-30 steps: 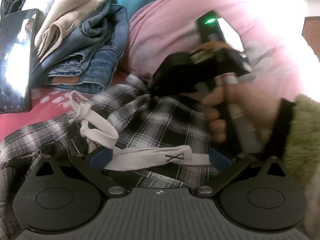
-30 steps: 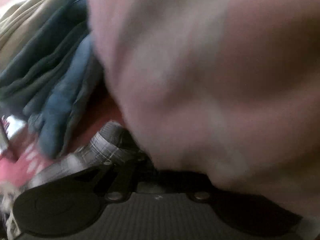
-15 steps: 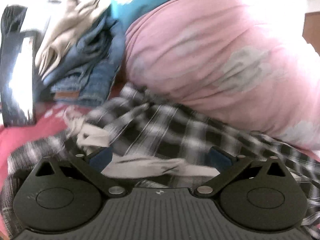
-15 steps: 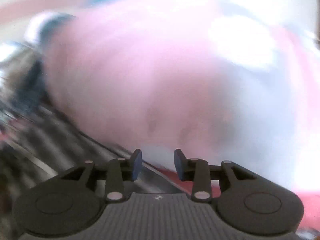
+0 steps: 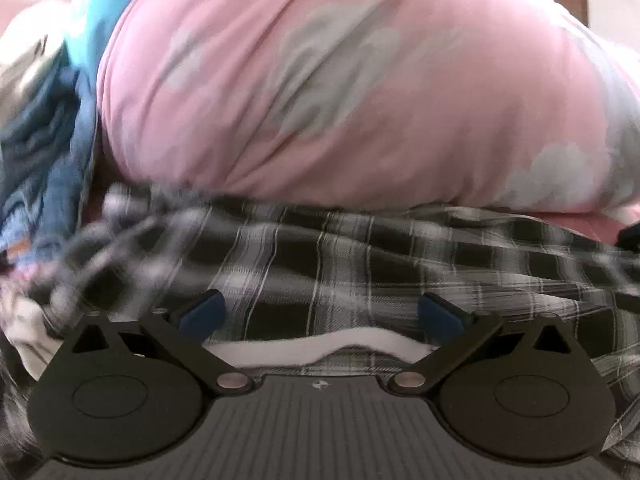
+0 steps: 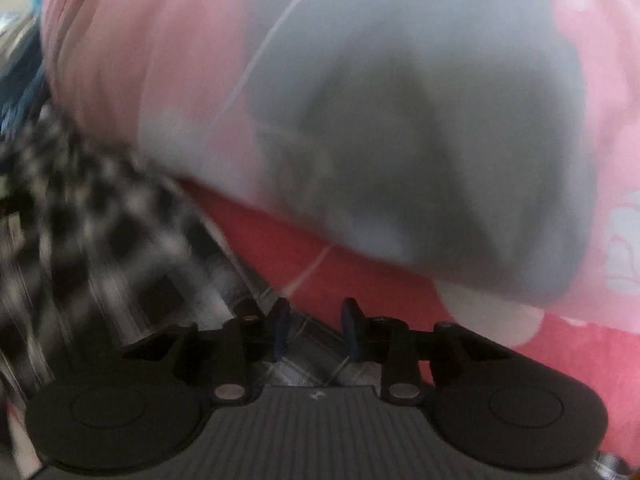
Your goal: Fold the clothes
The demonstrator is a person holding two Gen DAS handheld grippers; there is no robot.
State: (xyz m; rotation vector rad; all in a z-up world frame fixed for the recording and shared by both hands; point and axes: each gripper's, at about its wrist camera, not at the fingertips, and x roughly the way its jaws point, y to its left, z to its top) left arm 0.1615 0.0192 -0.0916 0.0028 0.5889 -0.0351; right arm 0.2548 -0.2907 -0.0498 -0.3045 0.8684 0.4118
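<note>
Now | plaid garment [image 5: 360,272] long axis left-right | beneath pink pillow [image 5: 320,80]

A black, grey and white plaid garment [image 5: 360,264] with a white band [image 5: 320,344] along its near edge lies before a pink pillow [image 5: 320,100] printed with pale grey-white clouds. Blue denim [image 5: 44,152] sits at far left, with a turquoise cloth [image 5: 104,8] above it. The left gripper [image 5: 320,314] is black with dark blue pads [image 5: 200,314] and silver pivot pins. In the right wrist view the same plaid [image 6: 100,240] is blurred beside a red sheet [image 6: 320,256], under the pink-and-grey pillow [image 6: 400,120]; the right gripper [image 6: 316,328] is black with blue pads [image 6: 282,326].
</note>
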